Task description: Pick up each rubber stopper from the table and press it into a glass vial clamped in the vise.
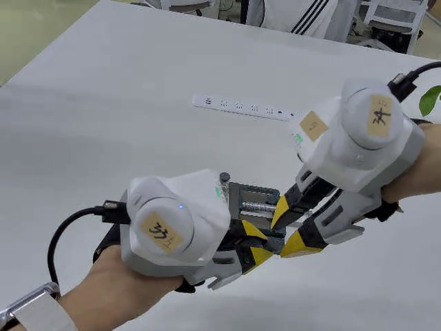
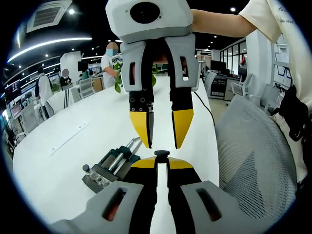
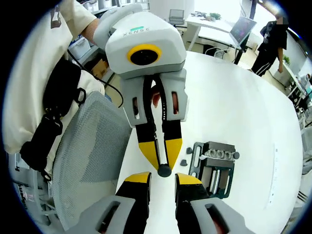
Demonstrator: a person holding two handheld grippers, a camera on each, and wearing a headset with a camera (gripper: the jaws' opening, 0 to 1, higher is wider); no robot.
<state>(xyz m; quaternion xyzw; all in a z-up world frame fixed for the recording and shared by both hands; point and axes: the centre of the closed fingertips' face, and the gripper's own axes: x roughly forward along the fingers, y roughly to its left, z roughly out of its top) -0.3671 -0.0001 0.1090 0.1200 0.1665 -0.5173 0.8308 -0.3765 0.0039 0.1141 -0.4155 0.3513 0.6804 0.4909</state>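
- While one rubber stopper (image 3: 164,171) is off the desk (image 1: 138,103) and pinched at the tips of the left claw (image 2: 161,162), it is not yet in any vial. I judge this round of the task to be at its carrying stage.
- The vise (image 3: 214,170) sits close to the desk's edge on the side of the mesh chair (image 3: 87,146), with a row of glass vials (image 3: 219,154) clamped upright in it. The vial at one end looks dark-topped and is possibly stoppered; the others read as open.
- Two small dark pieces (image 3: 184,163), likely loose stoppers, lie on the desk just beside the vise, so more picking probably lies ahead.
- The left claw is closed down to the stopper's width and grips it by its sides, raised above the desk near the vise.
- The right claw (image 3: 163,179) is spread wide and holds nothing. Its tips face the left claw's tips, and the stopper sits just in front of the gap, touching neither jaw as far as I can tell.
- Next could be a handover or a straight press into an open vial.
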